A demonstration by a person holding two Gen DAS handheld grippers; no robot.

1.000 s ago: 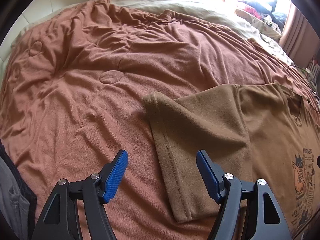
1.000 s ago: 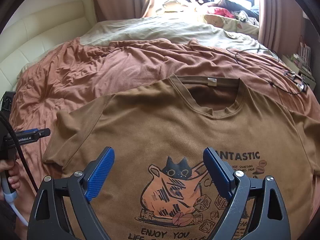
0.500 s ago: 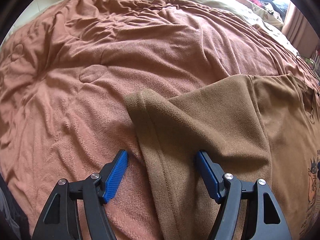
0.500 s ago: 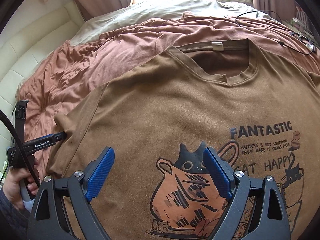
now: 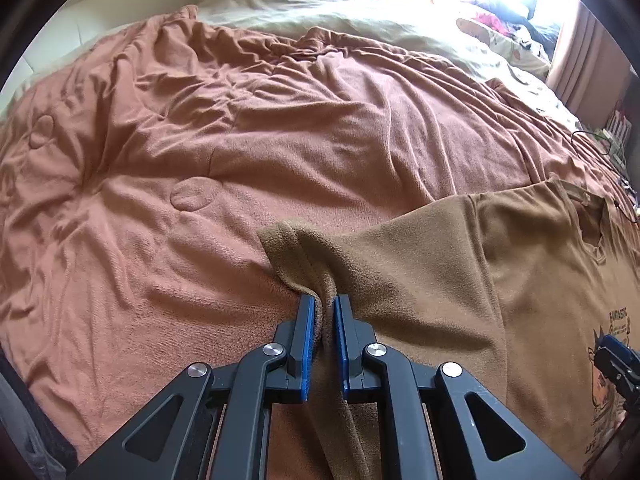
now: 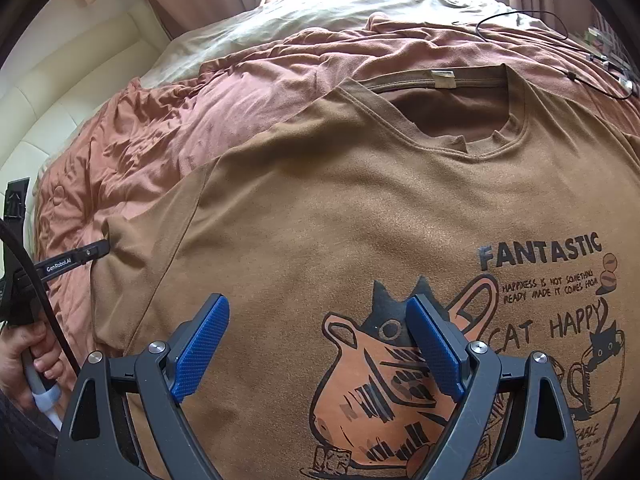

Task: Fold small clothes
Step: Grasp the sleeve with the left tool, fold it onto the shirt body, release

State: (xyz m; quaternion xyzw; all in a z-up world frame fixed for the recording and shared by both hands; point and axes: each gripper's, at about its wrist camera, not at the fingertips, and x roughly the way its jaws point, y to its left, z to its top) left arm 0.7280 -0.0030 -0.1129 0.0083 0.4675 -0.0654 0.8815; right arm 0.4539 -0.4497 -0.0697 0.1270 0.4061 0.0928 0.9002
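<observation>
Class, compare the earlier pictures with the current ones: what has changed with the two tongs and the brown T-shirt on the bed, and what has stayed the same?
The left tongs moved forward and closed on the hem of the sleeve of the brown T-shirt, bunching the cloth between their blue pads. The right tongs came lower and closer over the cat print. They remain open, and the T-shirt stays spread flat on the rust blanket.

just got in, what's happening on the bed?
A person with two handheld claws is starting to fold a brown T-shirt spread print-up on a rust blanket. The left claw is shut on the sleeve hem. The right claw hovers open over the cat print.
</observation>
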